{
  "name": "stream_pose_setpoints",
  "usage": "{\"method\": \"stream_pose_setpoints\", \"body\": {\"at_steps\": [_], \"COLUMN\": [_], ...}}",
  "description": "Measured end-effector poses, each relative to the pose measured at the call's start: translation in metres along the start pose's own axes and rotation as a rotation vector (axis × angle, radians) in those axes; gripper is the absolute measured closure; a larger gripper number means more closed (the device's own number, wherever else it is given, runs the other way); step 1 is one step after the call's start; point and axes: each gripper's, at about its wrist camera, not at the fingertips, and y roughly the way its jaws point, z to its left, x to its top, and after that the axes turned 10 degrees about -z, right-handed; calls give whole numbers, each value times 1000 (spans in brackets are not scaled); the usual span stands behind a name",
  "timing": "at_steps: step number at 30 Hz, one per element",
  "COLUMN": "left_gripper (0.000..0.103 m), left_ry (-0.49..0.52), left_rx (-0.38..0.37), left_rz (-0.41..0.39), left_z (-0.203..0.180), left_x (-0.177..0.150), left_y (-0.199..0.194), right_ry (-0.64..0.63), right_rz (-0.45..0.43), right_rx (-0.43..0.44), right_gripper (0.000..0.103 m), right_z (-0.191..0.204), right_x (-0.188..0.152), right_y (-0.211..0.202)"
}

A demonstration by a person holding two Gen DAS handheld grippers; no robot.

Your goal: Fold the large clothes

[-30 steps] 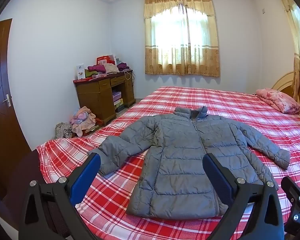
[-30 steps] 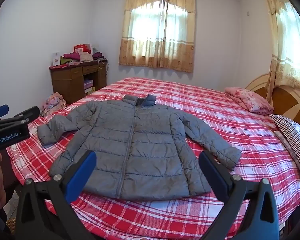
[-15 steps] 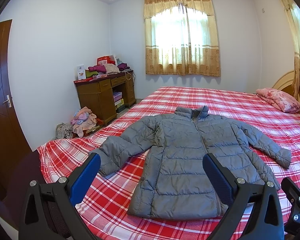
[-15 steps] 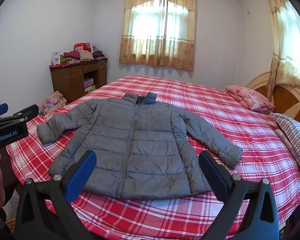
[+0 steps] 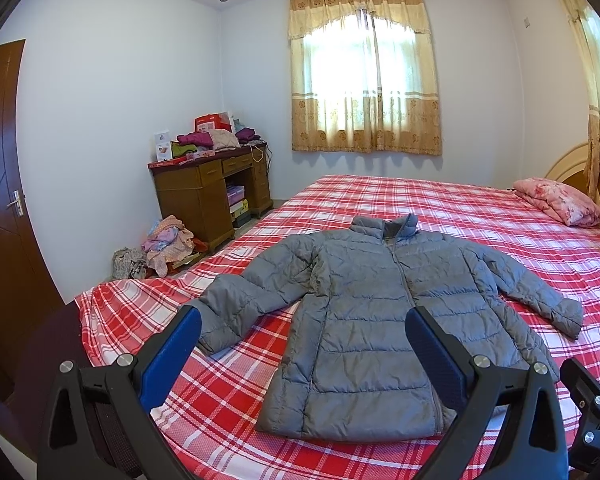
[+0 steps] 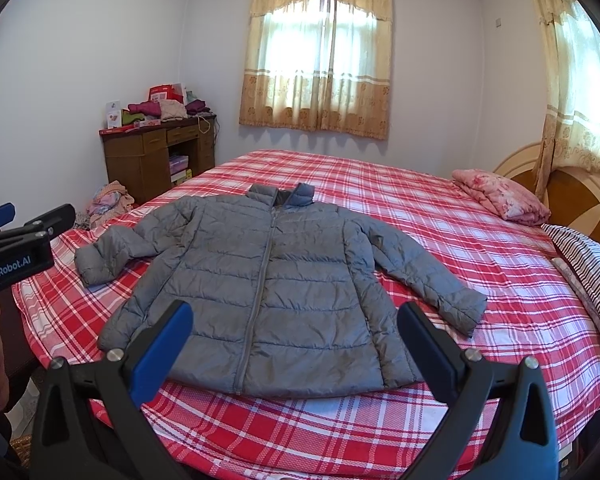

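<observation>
We have the grey puffer jacket [image 5: 376, 320] flat on the plaid bed [image 5: 460, 216], front up, sleeves out, collar away from us. Left gripper [image 5: 303, 340] and right gripper [image 6: 295, 332] both spread wide, empty, hovering short of the hem, not touching it.

The right gripper [image 6: 294, 330] hovers with its blue-padded jaws spread wide and nothing between them. Just ahead, a grey puffer jacket [image 6: 268, 276] lies flat and zipped on the red plaid bed [image 6: 440, 216], sleeves spread outward. Far to its left the left gripper [image 6: 18, 252] juts in. A pink pillow [image 6: 500, 196] sits ahead right.
</observation>
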Motion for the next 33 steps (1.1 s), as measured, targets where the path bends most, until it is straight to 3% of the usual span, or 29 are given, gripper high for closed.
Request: {"method": "stream_pose_setpoints", "body": {"at_steps": [33], "left_gripper": [1], "left_ry": [0], "left_rx": [0], "left_rz": [1], "left_z": [2], "left_x": [-3], "left_y": [2], "right_ry": [0], "right_rz": [10], "right_rx": [5], "right_gripper": [0], "right_z": [7], "right_x": [-7], "right_y": [2]}}
